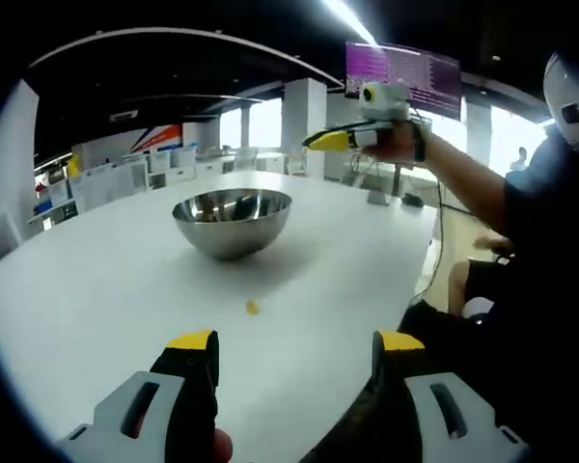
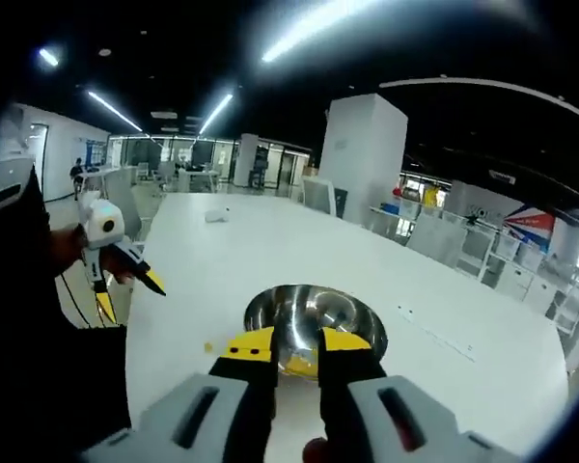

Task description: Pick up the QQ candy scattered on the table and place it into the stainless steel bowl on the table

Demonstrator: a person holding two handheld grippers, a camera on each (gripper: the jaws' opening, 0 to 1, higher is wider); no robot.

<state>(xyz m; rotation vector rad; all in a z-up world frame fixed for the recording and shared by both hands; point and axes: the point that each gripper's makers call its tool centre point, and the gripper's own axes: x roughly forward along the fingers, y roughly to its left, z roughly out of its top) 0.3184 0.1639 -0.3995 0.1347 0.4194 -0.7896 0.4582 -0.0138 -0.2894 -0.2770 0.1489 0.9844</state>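
A stainless steel bowl (image 1: 234, 220) stands mid-table, and it lies just below my right gripper (image 2: 297, 342) as the bowl (image 2: 314, 313) in the right gripper view. That gripper's jaws are close together, with a small yellow bit that looks like a QQ candy (image 2: 304, 364) held between them. From the left gripper view, the right gripper (image 1: 330, 141) hangs high, above and beyond the bowl. One orange QQ candy (image 1: 252, 307) lies on the white table (image 1: 96, 289) in front of my left gripper (image 1: 295, 342), which is wide open with nothing in it. The left gripper (image 2: 127, 294) and that candy (image 2: 208, 347) are also in the right gripper view.
A person sits at the table's right edge (image 1: 429, 256). A small white object (image 2: 217, 216) lies far down the table. Chairs and desks (image 1: 125, 178) line the room behind, and a white pillar (image 2: 365, 154) stands beyond the table.
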